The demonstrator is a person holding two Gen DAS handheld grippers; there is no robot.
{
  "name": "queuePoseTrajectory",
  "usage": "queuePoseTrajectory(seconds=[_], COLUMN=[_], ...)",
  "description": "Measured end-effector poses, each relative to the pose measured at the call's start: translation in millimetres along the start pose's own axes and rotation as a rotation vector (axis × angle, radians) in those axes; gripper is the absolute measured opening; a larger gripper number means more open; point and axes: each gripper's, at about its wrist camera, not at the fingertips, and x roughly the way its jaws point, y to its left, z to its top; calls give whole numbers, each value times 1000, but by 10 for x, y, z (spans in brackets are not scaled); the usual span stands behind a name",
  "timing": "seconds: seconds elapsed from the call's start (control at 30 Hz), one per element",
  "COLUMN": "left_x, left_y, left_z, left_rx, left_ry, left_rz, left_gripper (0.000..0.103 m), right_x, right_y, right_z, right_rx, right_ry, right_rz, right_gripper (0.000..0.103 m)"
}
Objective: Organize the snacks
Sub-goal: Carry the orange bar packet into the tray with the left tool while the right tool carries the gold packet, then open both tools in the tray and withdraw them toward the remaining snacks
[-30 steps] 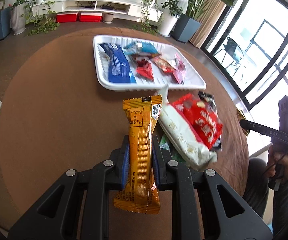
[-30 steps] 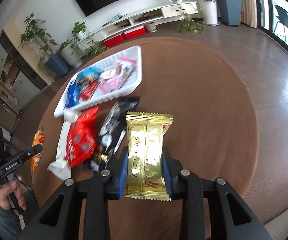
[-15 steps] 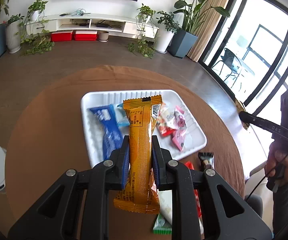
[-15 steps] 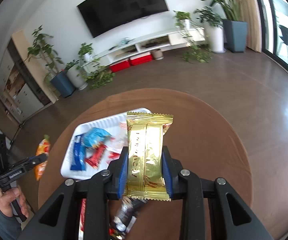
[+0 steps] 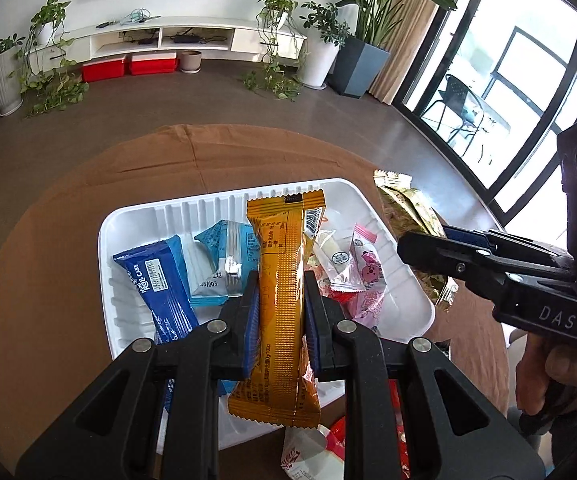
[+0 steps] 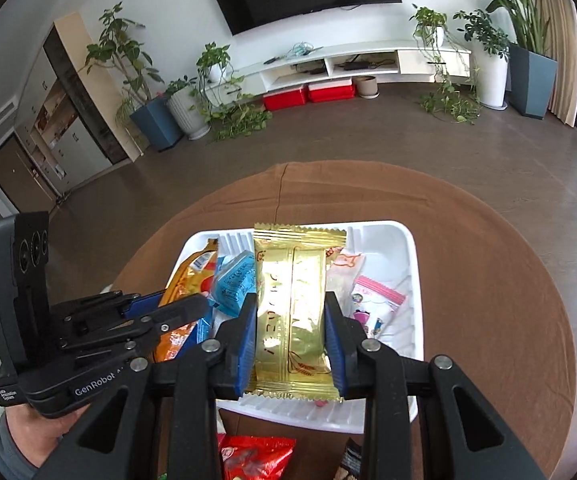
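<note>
Since a second ago both hands have carried their packets from above the loose pile to above the white tray (image 5: 144, 216); delivery is judged close, with release still to come.

Left to right in the left wrist view: a blue roll-cake packet (image 5: 156, 280) lies in the tray at 9 o'clock, a light blue packet (image 5: 224, 256) beside it. The left gripper (image 5: 280, 312) has its jaws clamped narrow on the orange wafer packet (image 5: 280, 272), which is long, ribbed and upright over the tray centre. Pink sachets (image 5: 362, 264) lie at 3 o'clock.

The right gripper (image 6: 290, 336) holds the gold packet (image 6: 292, 312), flat, glossy and crimped, jaws pressed on its sides, above the tray's middle. Red packets (image 6: 256, 456) remain on the brown tabletop (image 6: 488, 280) at 6 o'clock.
</note>
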Motion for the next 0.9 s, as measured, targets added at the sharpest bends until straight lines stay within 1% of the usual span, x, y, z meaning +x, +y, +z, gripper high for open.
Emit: queuePoseTrajectory(seconds=[0.07, 0.23, 0.43, 0.67, 0.73, 0.8, 0.83, 0.9], left_x=[102, 298, 557, 648, 592, 564, 534, 528], left_y=[55, 94, 113, 96, 114, 98, 102, 102], left_z=[-42, -76, -66, -94, -77, -115, -169, -179], left_rx=[-12, -2, -5, -7, -5, 0, 3, 2], left_ry=[11, 21, 38, 31, 33, 32, 32, 30], left_rz=[-1, 12, 22, 27, 31, 32, 28, 41], left_gripper=[18, 18, 18, 19, 20, 26, 29, 41], right_x=[114, 393, 629, 748, 755, 781, 783, 785], right_y=[32, 110, 93, 22, 27, 44, 43, 46], right_z=[17, 42, 0, -67, -76, -75, -76, -77], right_rx=[-17, -55, -66, -68, -71, -69, -69, -68], right_ry=[18, 53, 95, 124, 122, 127, 129, 128], right_rz=[-14, -50, -84, -101, -101, -103, -102, -107], right_gripper=[33, 33, 34, 34, 34, 35, 37, 39])
